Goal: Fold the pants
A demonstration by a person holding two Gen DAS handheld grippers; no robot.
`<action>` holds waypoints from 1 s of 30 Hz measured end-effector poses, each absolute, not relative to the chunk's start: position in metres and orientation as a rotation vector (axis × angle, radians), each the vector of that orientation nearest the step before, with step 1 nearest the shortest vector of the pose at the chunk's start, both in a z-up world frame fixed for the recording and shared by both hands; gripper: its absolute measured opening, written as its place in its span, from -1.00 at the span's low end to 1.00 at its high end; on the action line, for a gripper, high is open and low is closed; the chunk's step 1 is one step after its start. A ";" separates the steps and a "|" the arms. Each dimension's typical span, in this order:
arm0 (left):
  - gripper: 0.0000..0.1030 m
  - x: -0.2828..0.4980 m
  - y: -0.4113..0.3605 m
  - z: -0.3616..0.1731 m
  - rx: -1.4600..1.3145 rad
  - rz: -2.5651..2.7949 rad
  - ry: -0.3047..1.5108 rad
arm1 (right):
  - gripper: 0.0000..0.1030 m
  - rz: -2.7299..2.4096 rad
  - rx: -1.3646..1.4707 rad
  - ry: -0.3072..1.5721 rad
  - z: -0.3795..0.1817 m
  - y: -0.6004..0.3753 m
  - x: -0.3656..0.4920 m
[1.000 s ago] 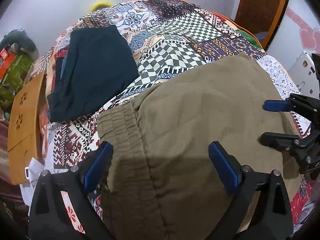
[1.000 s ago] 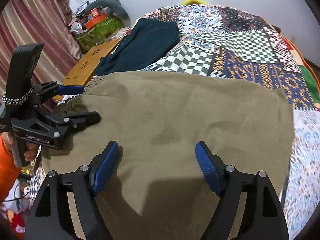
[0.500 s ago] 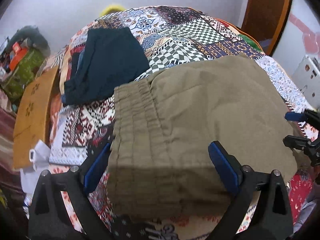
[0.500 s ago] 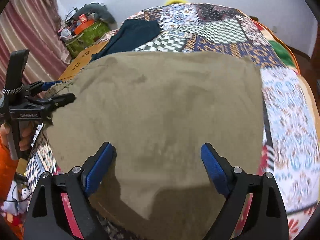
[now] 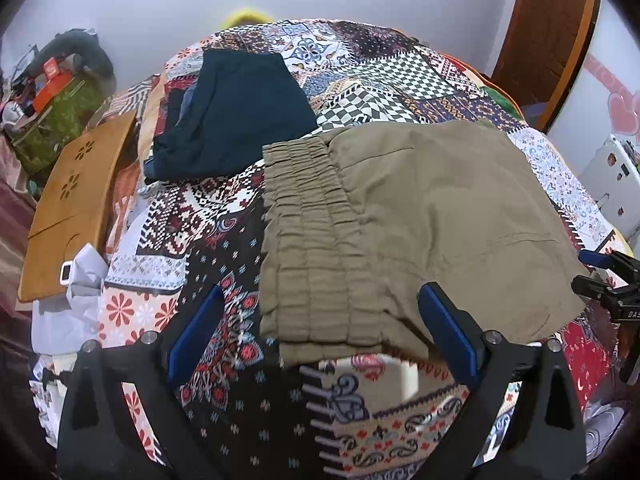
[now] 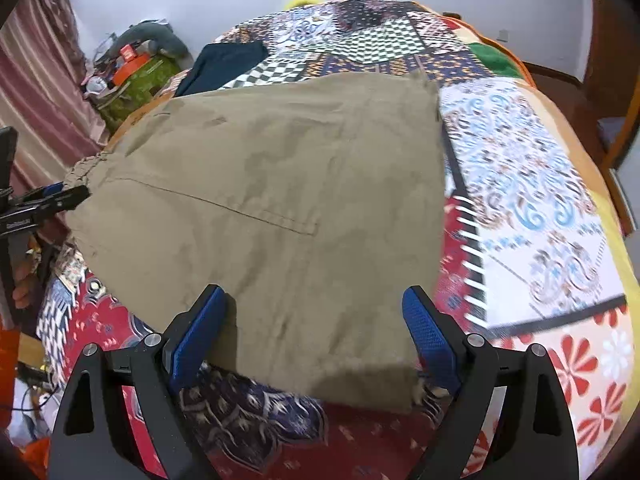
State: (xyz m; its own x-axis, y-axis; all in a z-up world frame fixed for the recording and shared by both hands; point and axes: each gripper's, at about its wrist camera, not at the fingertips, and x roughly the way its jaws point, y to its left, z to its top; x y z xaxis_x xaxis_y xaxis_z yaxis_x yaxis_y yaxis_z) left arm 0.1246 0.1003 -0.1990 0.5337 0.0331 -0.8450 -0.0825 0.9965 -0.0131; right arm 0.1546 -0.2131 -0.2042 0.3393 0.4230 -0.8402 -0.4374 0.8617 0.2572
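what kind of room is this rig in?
Most likely a home bedroom. The khaki pants lie on a bed under a patchwork quilt, with a wooden door behind and a striped curtain beside cluttered belongings.

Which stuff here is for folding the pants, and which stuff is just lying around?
For the job:
- folded olive-khaki cotton pants with a gathered elastic waistband
- left gripper, open
- right gripper, open

Just lying about:
- dark navy folded garment
- patchwork bedspread
- orange wooden board
- green patterned bag
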 end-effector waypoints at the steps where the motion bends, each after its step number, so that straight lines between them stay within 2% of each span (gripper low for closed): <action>1: 0.91 0.121 0.102 -0.197 -0.064 0.071 1.004 | 0.71 0.553 -0.014 1.093 -0.204 -0.215 0.154; 10: 0.91 0.097 0.121 -0.179 -0.185 0.105 0.991 | 0.71 0.547 0.015 1.021 -0.174 -0.219 0.151; 17: 0.91 0.090 0.112 -0.195 -0.277 0.043 1.046 | 0.71 0.610 -0.033 0.888 -0.145 -0.182 0.153; 23: 0.91 0.093 0.103 -0.211 -0.394 -0.038 1.081 | 0.71 0.652 -0.053 0.887 -0.159 -0.150 0.155; 30: 0.92 0.108 0.106 -0.209 -0.544 -0.139 1.058 | 0.71 0.665 -0.074 0.973 -0.191 -0.138 0.155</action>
State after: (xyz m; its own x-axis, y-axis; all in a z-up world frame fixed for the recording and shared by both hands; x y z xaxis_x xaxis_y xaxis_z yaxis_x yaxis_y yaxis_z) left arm 0.1076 0.1065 -0.2094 0.4955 -0.3627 -0.7892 -0.1472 0.8605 -0.4878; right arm 0.1550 -0.1384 -0.1912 0.3830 0.4884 -0.7840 -0.5528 0.8012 0.2290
